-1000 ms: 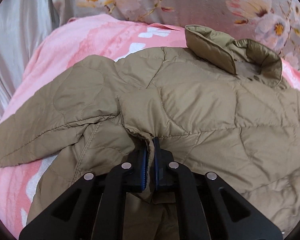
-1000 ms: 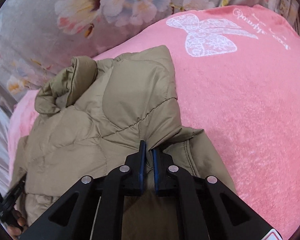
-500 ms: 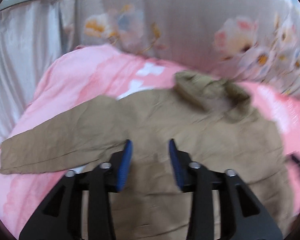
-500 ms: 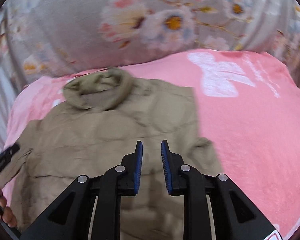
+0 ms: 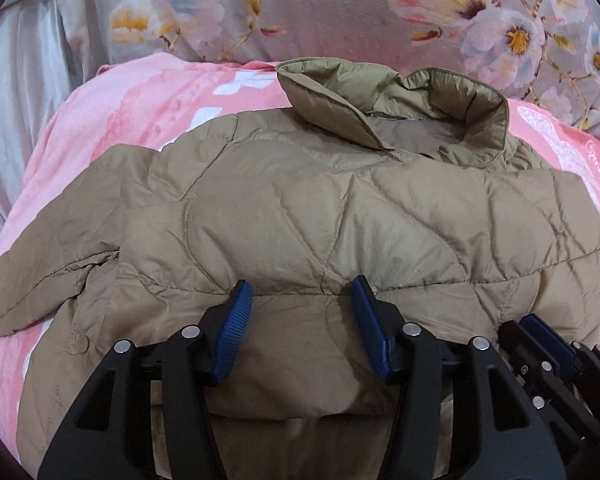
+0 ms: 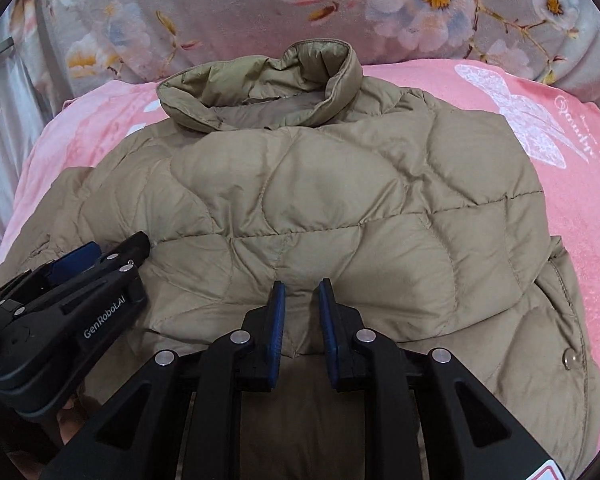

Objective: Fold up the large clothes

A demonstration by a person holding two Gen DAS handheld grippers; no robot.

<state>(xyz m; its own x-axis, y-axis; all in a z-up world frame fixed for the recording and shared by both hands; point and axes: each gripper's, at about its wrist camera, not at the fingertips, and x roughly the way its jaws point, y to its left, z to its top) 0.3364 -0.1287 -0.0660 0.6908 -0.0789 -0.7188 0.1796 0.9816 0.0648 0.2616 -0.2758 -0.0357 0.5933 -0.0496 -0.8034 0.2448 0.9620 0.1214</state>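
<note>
A tan quilted jacket (image 5: 340, 208) (image 6: 320, 200) lies on the pink blanket, collar (image 5: 400, 92) (image 6: 260, 80) at the far end and a puffy folded layer across its body. One sleeve (image 5: 40, 280) trails off to the left. My left gripper (image 5: 300, 292) hovers over the near edge of that fold with its jaws opening and nothing pinched. My right gripper (image 6: 301, 292) is beside it over the same edge; its jaws stand a narrow gap apart and are closing, with no cloth between the pads. Each gripper shows in the other's view (image 5: 540, 340) (image 6: 88, 264).
The pink blanket (image 5: 140, 104) (image 6: 580, 240) with white butterfly prints covers the bed. Grey floral fabric (image 5: 340, 8) rises behind the collar, and a pale curtain (image 5: 20, 80) hangs at the left. A metal snap (image 6: 568, 358) sits on the jacket's lower right. Fingers of a hand (image 6: 66, 420) show under the left gripper.
Both grippers were shut on pinched jacket cloth a second ago. They have let go and drawn back toward the near edge, and the jacket now lies flatter with its fold settled.
</note>
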